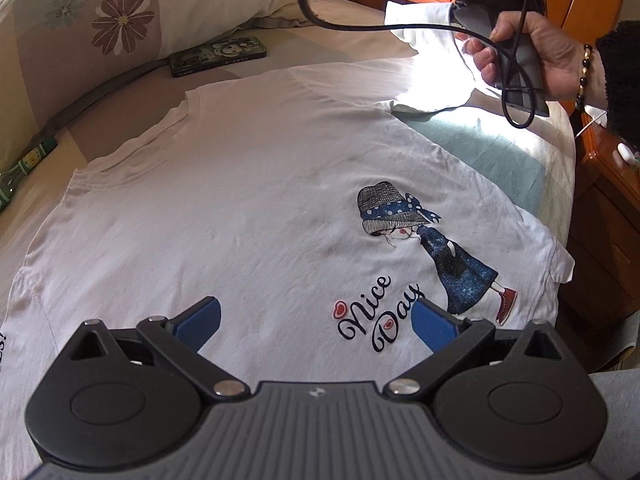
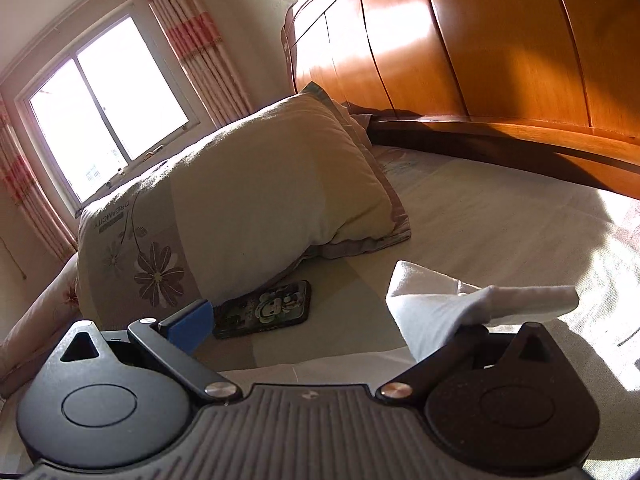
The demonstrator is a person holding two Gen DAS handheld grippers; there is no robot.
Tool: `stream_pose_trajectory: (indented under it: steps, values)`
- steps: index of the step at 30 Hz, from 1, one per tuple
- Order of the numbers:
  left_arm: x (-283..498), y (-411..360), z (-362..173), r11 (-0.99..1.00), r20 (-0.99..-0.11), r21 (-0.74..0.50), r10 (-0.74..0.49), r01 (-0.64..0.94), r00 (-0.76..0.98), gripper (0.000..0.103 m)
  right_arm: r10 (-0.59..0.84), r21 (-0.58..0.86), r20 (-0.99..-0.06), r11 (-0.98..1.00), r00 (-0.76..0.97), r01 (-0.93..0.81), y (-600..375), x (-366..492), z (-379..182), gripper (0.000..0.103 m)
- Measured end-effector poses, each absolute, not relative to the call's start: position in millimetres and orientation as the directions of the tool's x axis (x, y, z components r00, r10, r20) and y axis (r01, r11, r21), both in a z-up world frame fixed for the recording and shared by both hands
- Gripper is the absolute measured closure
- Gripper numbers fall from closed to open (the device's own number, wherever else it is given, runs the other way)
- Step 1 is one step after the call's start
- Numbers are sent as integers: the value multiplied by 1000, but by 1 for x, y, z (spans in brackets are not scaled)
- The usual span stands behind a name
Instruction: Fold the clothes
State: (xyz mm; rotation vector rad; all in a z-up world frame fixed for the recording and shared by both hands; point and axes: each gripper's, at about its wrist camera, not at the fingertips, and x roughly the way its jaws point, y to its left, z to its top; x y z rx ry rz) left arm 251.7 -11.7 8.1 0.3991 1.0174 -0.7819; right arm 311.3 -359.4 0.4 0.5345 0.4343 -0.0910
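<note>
**T-shirt spread on the bed, one sleeve lifted**

The T-shirt (image 1: 248,184) is white and lies flat on the bed (image 1: 500,148), print side up, with a picture of a girl in a hat and the words "Nice Day". Its neck opening points toward the pillow (image 1: 100,12).

The left gripper (image 1: 316,320) hangs just above the lower part of the shirt, close beside the lettering. Its blue fingers (image 1: 200,320) are spread wide with nothing between them.

The right gripper (image 2: 332,320) is at the far sleeve (image 2: 440,304), held by a hand (image 1: 536,52) with a bead bracelet. The sleeve is raised off the bed and draped over the right-hand finger; the left-hand finger stands well away from it, so the jaws are apart and the cloth is not pinched.

A phone (image 2: 268,308) lies against the pillow, apart from the shirt. A wooden headboard (image 2: 480,60) stands behind.
</note>
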Motion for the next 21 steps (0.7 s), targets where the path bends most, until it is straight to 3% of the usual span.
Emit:
stream_pose_trajectory:
  steps: [21]
  values:
    - [237,55,-5,682,-909,-66,-343,728,239,2,169,478,-442,876,881,72,-249,348,1,0]
